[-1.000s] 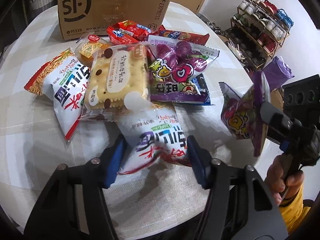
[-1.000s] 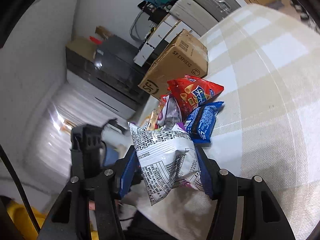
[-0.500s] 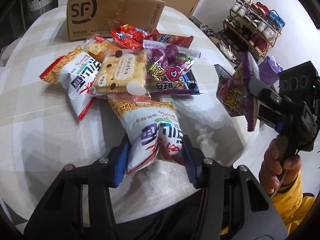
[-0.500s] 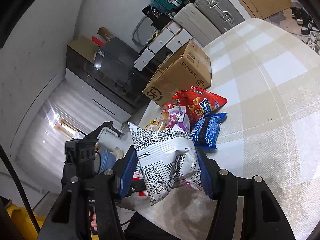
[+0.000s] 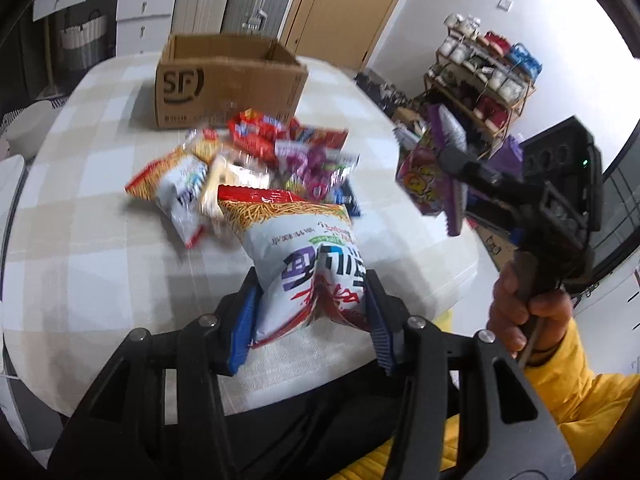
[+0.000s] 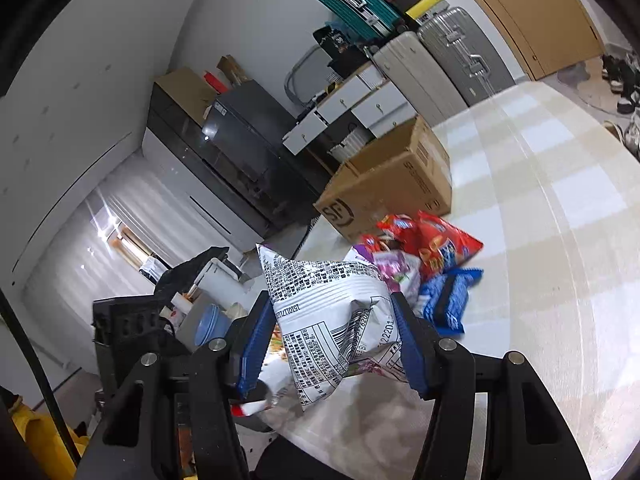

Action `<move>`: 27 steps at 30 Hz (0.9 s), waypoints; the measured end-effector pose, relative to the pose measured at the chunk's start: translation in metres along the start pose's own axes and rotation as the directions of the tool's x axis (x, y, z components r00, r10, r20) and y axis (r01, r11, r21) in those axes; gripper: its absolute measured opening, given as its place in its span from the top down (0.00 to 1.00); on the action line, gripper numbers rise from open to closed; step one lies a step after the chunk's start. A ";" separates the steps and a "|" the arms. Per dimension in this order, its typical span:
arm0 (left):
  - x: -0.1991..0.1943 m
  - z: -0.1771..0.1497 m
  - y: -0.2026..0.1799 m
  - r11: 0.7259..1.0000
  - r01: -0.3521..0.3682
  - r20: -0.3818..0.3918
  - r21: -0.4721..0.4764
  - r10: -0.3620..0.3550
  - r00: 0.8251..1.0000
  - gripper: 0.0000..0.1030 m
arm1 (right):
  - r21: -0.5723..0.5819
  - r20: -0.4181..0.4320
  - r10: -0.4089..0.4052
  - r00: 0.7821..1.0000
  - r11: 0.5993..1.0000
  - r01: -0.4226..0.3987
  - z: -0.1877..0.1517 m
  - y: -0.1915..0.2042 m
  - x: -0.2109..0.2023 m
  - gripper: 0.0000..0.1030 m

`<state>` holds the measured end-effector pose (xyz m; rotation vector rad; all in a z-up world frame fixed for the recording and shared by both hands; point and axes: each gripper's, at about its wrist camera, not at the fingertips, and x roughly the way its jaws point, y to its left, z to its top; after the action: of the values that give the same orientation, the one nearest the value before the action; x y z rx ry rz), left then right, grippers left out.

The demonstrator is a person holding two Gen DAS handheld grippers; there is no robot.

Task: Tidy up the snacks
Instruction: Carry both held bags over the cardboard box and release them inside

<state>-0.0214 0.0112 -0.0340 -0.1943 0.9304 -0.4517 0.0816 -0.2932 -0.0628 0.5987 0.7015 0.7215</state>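
My left gripper (image 5: 310,322) is shut on a white noodle-snack bag (image 5: 296,252) with red and orange ends, held up above the table's near edge. My right gripper (image 6: 332,344) is shut on a purple candy bag (image 6: 328,320), its white printed back facing the camera; the bag also shows in the left wrist view (image 5: 426,176), held in the air to the right. A pile of snack packets (image 5: 248,164) lies on the checked tablecloth (image 5: 80,248) in front of an open cardboard box (image 5: 228,80).
The box also shows in the right wrist view (image 6: 396,184), with a red packet (image 6: 440,248) and a blue packet (image 6: 448,300) before it. A shoe rack (image 5: 484,80) stands beyond the table on the right. Suitcases (image 5: 256,4) and drawers stand behind.
My left gripper closed on the noodle bag, pulled it from the pile and lifted it off the table. My right gripper rose slightly with the purple bag.
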 end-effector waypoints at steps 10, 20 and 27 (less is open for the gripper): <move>-0.046 0.067 0.028 1.000 -0.007 0.129 -0.025 0.010 0.992 0.55 | -0.084 0.028 0.023 0.999 0.996 -0.020 0.048 0.026 0.016 0.44; -0.044 0.164 0.066 0.998 -0.035 0.179 -0.043 0.042 0.983 0.55 | -0.147 0.020 0.037 0.999 0.989 -0.033 0.115 0.039 0.063 0.44; 0.003 0.242 0.098 0.996 -0.080 0.142 -0.049 0.086 0.986 0.55 | -0.158 -0.023 -0.006 1.000 0.987 0.002 0.163 0.034 0.116 0.44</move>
<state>0.2039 0.0900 0.0719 -0.2234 0.8042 -0.3364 0.2539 -0.2251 0.0207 0.4445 0.6599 0.7737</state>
